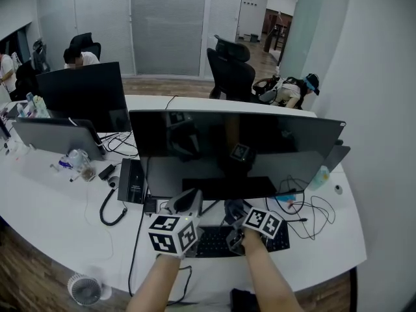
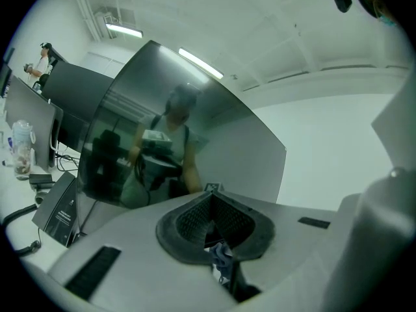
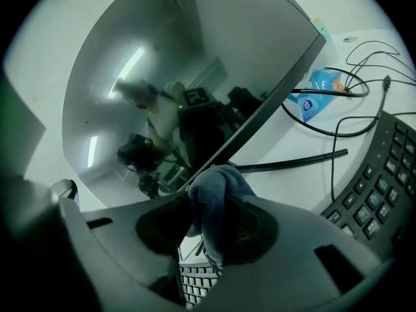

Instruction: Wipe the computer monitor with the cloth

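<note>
The wide dark monitor [image 1: 234, 151] stands switched off on the white desk [image 1: 58, 207]. My right gripper [image 1: 235, 214] is below its lower edge, shut on a blue-grey cloth [image 1: 234, 208]. In the right gripper view the cloth [image 3: 218, 203] bulges up between the jaws, and the right gripper [image 3: 211, 182] sits just short of the monitor [image 3: 182, 77] bottom corner. My left gripper [image 1: 186, 199] points up at the screen's lower left part. Its jaws meet at the tips in the left gripper view, where the left gripper [image 2: 209, 199] holds nothing I can see and faces the monitor [image 2: 169, 142].
A black keyboard [image 1: 218, 240] lies under both grippers, with cables [image 1: 312, 210] and a blue packet [image 1: 318, 177] to the right. A second monitor [image 1: 84, 96], another screen [image 1: 55, 137] and small items sit at left. Office chairs [image 1: 231, 70] stand behind the desk.
</note>
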The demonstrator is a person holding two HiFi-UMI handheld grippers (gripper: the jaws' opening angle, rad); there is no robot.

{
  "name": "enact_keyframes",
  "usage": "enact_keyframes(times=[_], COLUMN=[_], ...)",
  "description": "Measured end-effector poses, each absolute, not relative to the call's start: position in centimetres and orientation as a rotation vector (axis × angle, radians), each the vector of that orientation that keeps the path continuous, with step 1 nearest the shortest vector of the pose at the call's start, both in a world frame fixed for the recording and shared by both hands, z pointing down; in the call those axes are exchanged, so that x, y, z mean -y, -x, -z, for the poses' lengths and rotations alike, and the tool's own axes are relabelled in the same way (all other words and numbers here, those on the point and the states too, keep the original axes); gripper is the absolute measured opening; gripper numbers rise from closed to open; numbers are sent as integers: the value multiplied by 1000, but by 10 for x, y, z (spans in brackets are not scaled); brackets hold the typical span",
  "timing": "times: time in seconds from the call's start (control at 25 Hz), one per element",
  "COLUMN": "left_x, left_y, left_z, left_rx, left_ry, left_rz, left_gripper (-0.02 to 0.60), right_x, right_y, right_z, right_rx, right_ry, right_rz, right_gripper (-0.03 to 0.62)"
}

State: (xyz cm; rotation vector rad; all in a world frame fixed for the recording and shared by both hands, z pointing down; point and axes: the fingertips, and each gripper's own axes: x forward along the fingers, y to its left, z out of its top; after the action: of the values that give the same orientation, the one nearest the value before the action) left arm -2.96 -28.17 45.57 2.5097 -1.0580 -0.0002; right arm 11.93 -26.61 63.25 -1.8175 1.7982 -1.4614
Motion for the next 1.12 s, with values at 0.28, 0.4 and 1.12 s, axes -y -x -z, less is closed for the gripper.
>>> enact_keyframes(times=[0.28,0.4,1.12], left_x=[285,287,292], left_y=[50,60,99], left_z=[-460,-462,-468], left_rx=[1072,1080,1108], left_ry=[-2498,-2490,-2461], left_rz=[1,3,26], left_gripper=[6,6,6], right_x=[271,274,282], right_y=[-96,-86,-47], right_z=[-634,-635,-635], right_rx=[-1826,-1838,-1901], right_ry=[1816,1816,1818], right_rz=[1468,1472,1486], right_gripper=[127,127,127])
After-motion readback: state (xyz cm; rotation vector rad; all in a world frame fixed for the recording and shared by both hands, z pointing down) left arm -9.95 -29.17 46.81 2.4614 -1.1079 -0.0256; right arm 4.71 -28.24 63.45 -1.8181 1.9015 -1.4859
